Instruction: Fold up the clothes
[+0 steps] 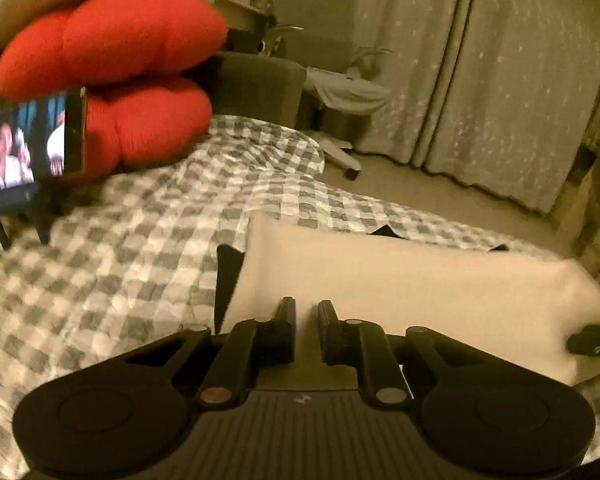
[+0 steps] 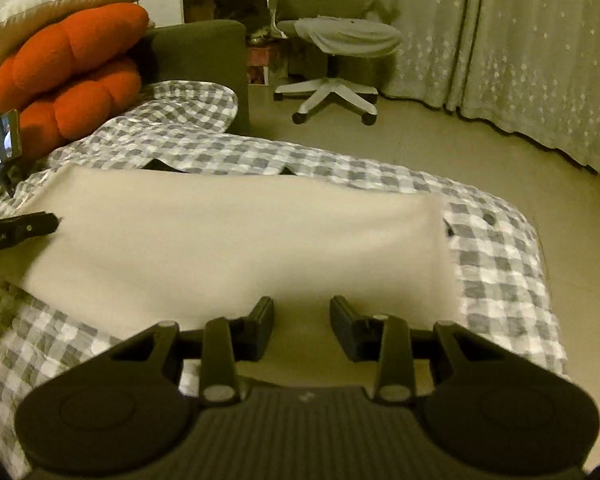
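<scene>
Dim, warm yellowish indoor light, soft motion blur across the checked bedspread (image 1: 120, 248), strong fisheye bending, dark vignetted corners, grainy detail

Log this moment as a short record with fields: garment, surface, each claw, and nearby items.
garment: cream cloth, folded into a flat rectangle, something dark peeking out at its edges
surface: grey-and-white checked bedcover, the cloth lying on it
left claw: over the cloth's near edge, jaws slightly apart, holding nothing
right claw: over the cloth's near edge, jaws open wider, holding nothing
nearby: red cushion at the head of the bed; phone on a stand, screen lit; office chair on the floor by the curtain
</scene>
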Demonstrator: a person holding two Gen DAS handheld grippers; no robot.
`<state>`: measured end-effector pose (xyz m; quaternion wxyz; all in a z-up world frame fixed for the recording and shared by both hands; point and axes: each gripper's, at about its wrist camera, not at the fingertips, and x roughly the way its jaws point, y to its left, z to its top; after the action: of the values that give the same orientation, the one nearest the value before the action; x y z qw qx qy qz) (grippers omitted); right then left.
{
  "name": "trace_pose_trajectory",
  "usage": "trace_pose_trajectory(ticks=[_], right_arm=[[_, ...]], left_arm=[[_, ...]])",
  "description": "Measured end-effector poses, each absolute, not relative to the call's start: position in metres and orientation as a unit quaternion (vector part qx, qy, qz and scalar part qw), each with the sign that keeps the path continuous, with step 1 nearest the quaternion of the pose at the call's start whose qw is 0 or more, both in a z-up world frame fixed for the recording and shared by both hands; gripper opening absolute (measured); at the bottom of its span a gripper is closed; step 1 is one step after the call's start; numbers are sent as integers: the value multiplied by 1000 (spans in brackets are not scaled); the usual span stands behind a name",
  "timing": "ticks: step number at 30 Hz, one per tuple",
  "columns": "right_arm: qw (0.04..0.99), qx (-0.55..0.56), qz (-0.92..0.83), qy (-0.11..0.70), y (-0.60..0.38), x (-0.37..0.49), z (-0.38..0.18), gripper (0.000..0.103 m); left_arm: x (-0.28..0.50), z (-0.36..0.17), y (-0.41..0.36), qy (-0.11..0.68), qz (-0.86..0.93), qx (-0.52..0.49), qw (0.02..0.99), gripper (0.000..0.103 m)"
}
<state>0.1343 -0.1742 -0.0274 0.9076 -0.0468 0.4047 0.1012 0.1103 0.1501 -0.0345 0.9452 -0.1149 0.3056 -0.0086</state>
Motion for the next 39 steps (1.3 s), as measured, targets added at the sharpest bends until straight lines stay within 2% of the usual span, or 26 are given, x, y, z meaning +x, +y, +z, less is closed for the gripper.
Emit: trace_pose_trajectory(ticks=[12,22,32,39], right_arm=[[906,16,69,417,-224,125,-22,30],[919,-29,92,383,-179,104,-17,31],[919,-27,94,383,-183,112,-22,32],[920,-17,98,379,-192,109,-19,32]], left_arm=[[102,-20,142,302,-1,-102,948,14],[100,-20,95,300,-26,-54,952,15],[118,-13,76,337,-36,-135,931,14],[118,-30,60,334,-35,-95,937,14]])
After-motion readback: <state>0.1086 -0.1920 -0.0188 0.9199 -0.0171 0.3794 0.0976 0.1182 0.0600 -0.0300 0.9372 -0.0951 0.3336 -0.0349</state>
